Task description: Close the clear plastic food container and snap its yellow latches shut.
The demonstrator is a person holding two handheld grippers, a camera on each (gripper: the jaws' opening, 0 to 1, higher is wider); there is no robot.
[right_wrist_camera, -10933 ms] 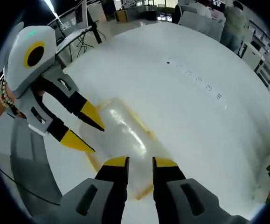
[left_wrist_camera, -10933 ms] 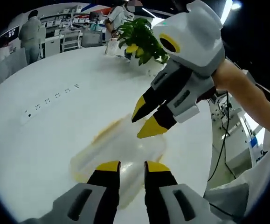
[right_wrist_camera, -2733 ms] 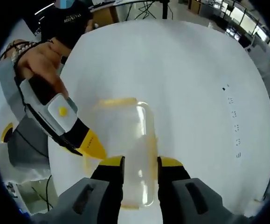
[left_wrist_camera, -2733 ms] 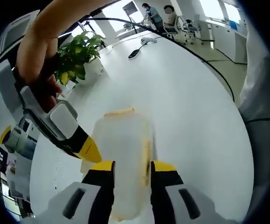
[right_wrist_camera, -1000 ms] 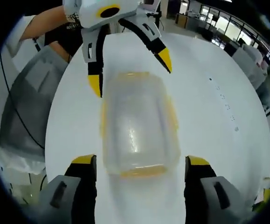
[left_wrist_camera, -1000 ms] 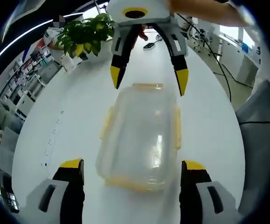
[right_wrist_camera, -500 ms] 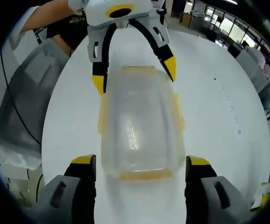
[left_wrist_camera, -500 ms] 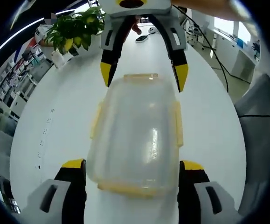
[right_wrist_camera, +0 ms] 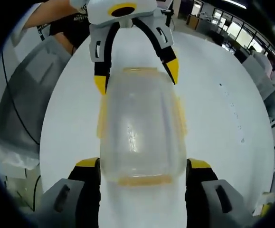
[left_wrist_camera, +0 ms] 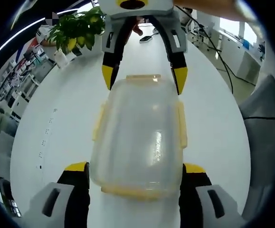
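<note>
The clear plastic container (left_wrist_camera: 139, 137) lies on the white table (left_wrist_camera: 71, 109) with its lid on and yellow latches (left_wrist_camera: 181, 126) along its sides and ends. In the left gripper view my left gripper (left_wrist_camera: 135, 168) is open wide, its fingers flanking the near end. My right gripper (left_wrist_camera: 144, 78) reaches in from the top, open, its yellow fingertips at the far corners. In the right gripper view the same container (right_wrist_camera: 139, 128) sits between the jaws of my right gripper (right_wrist_camera: 143, 164), and my left gripper (right_wrist_camera: 137, 76) straddles the far end. I cannot tell whether the fingers touch the container.
A potted green plant (left_wrist_camera: 75, 31) stands at the table's far left. Small power sockets (left_wrist_camera: 47, 137) dot the table left of the container. A dark device (left_wrist_camera: 146, 38) with a cable lies beyond. A person's grey clothing (right_wrist_camera: 28, 95) is close to the table edge.
Both grippers, shut beside the container 2.7 s ago, now stand wide open at its opposite ends. Over the last second each has slid closer along the container.
</note>
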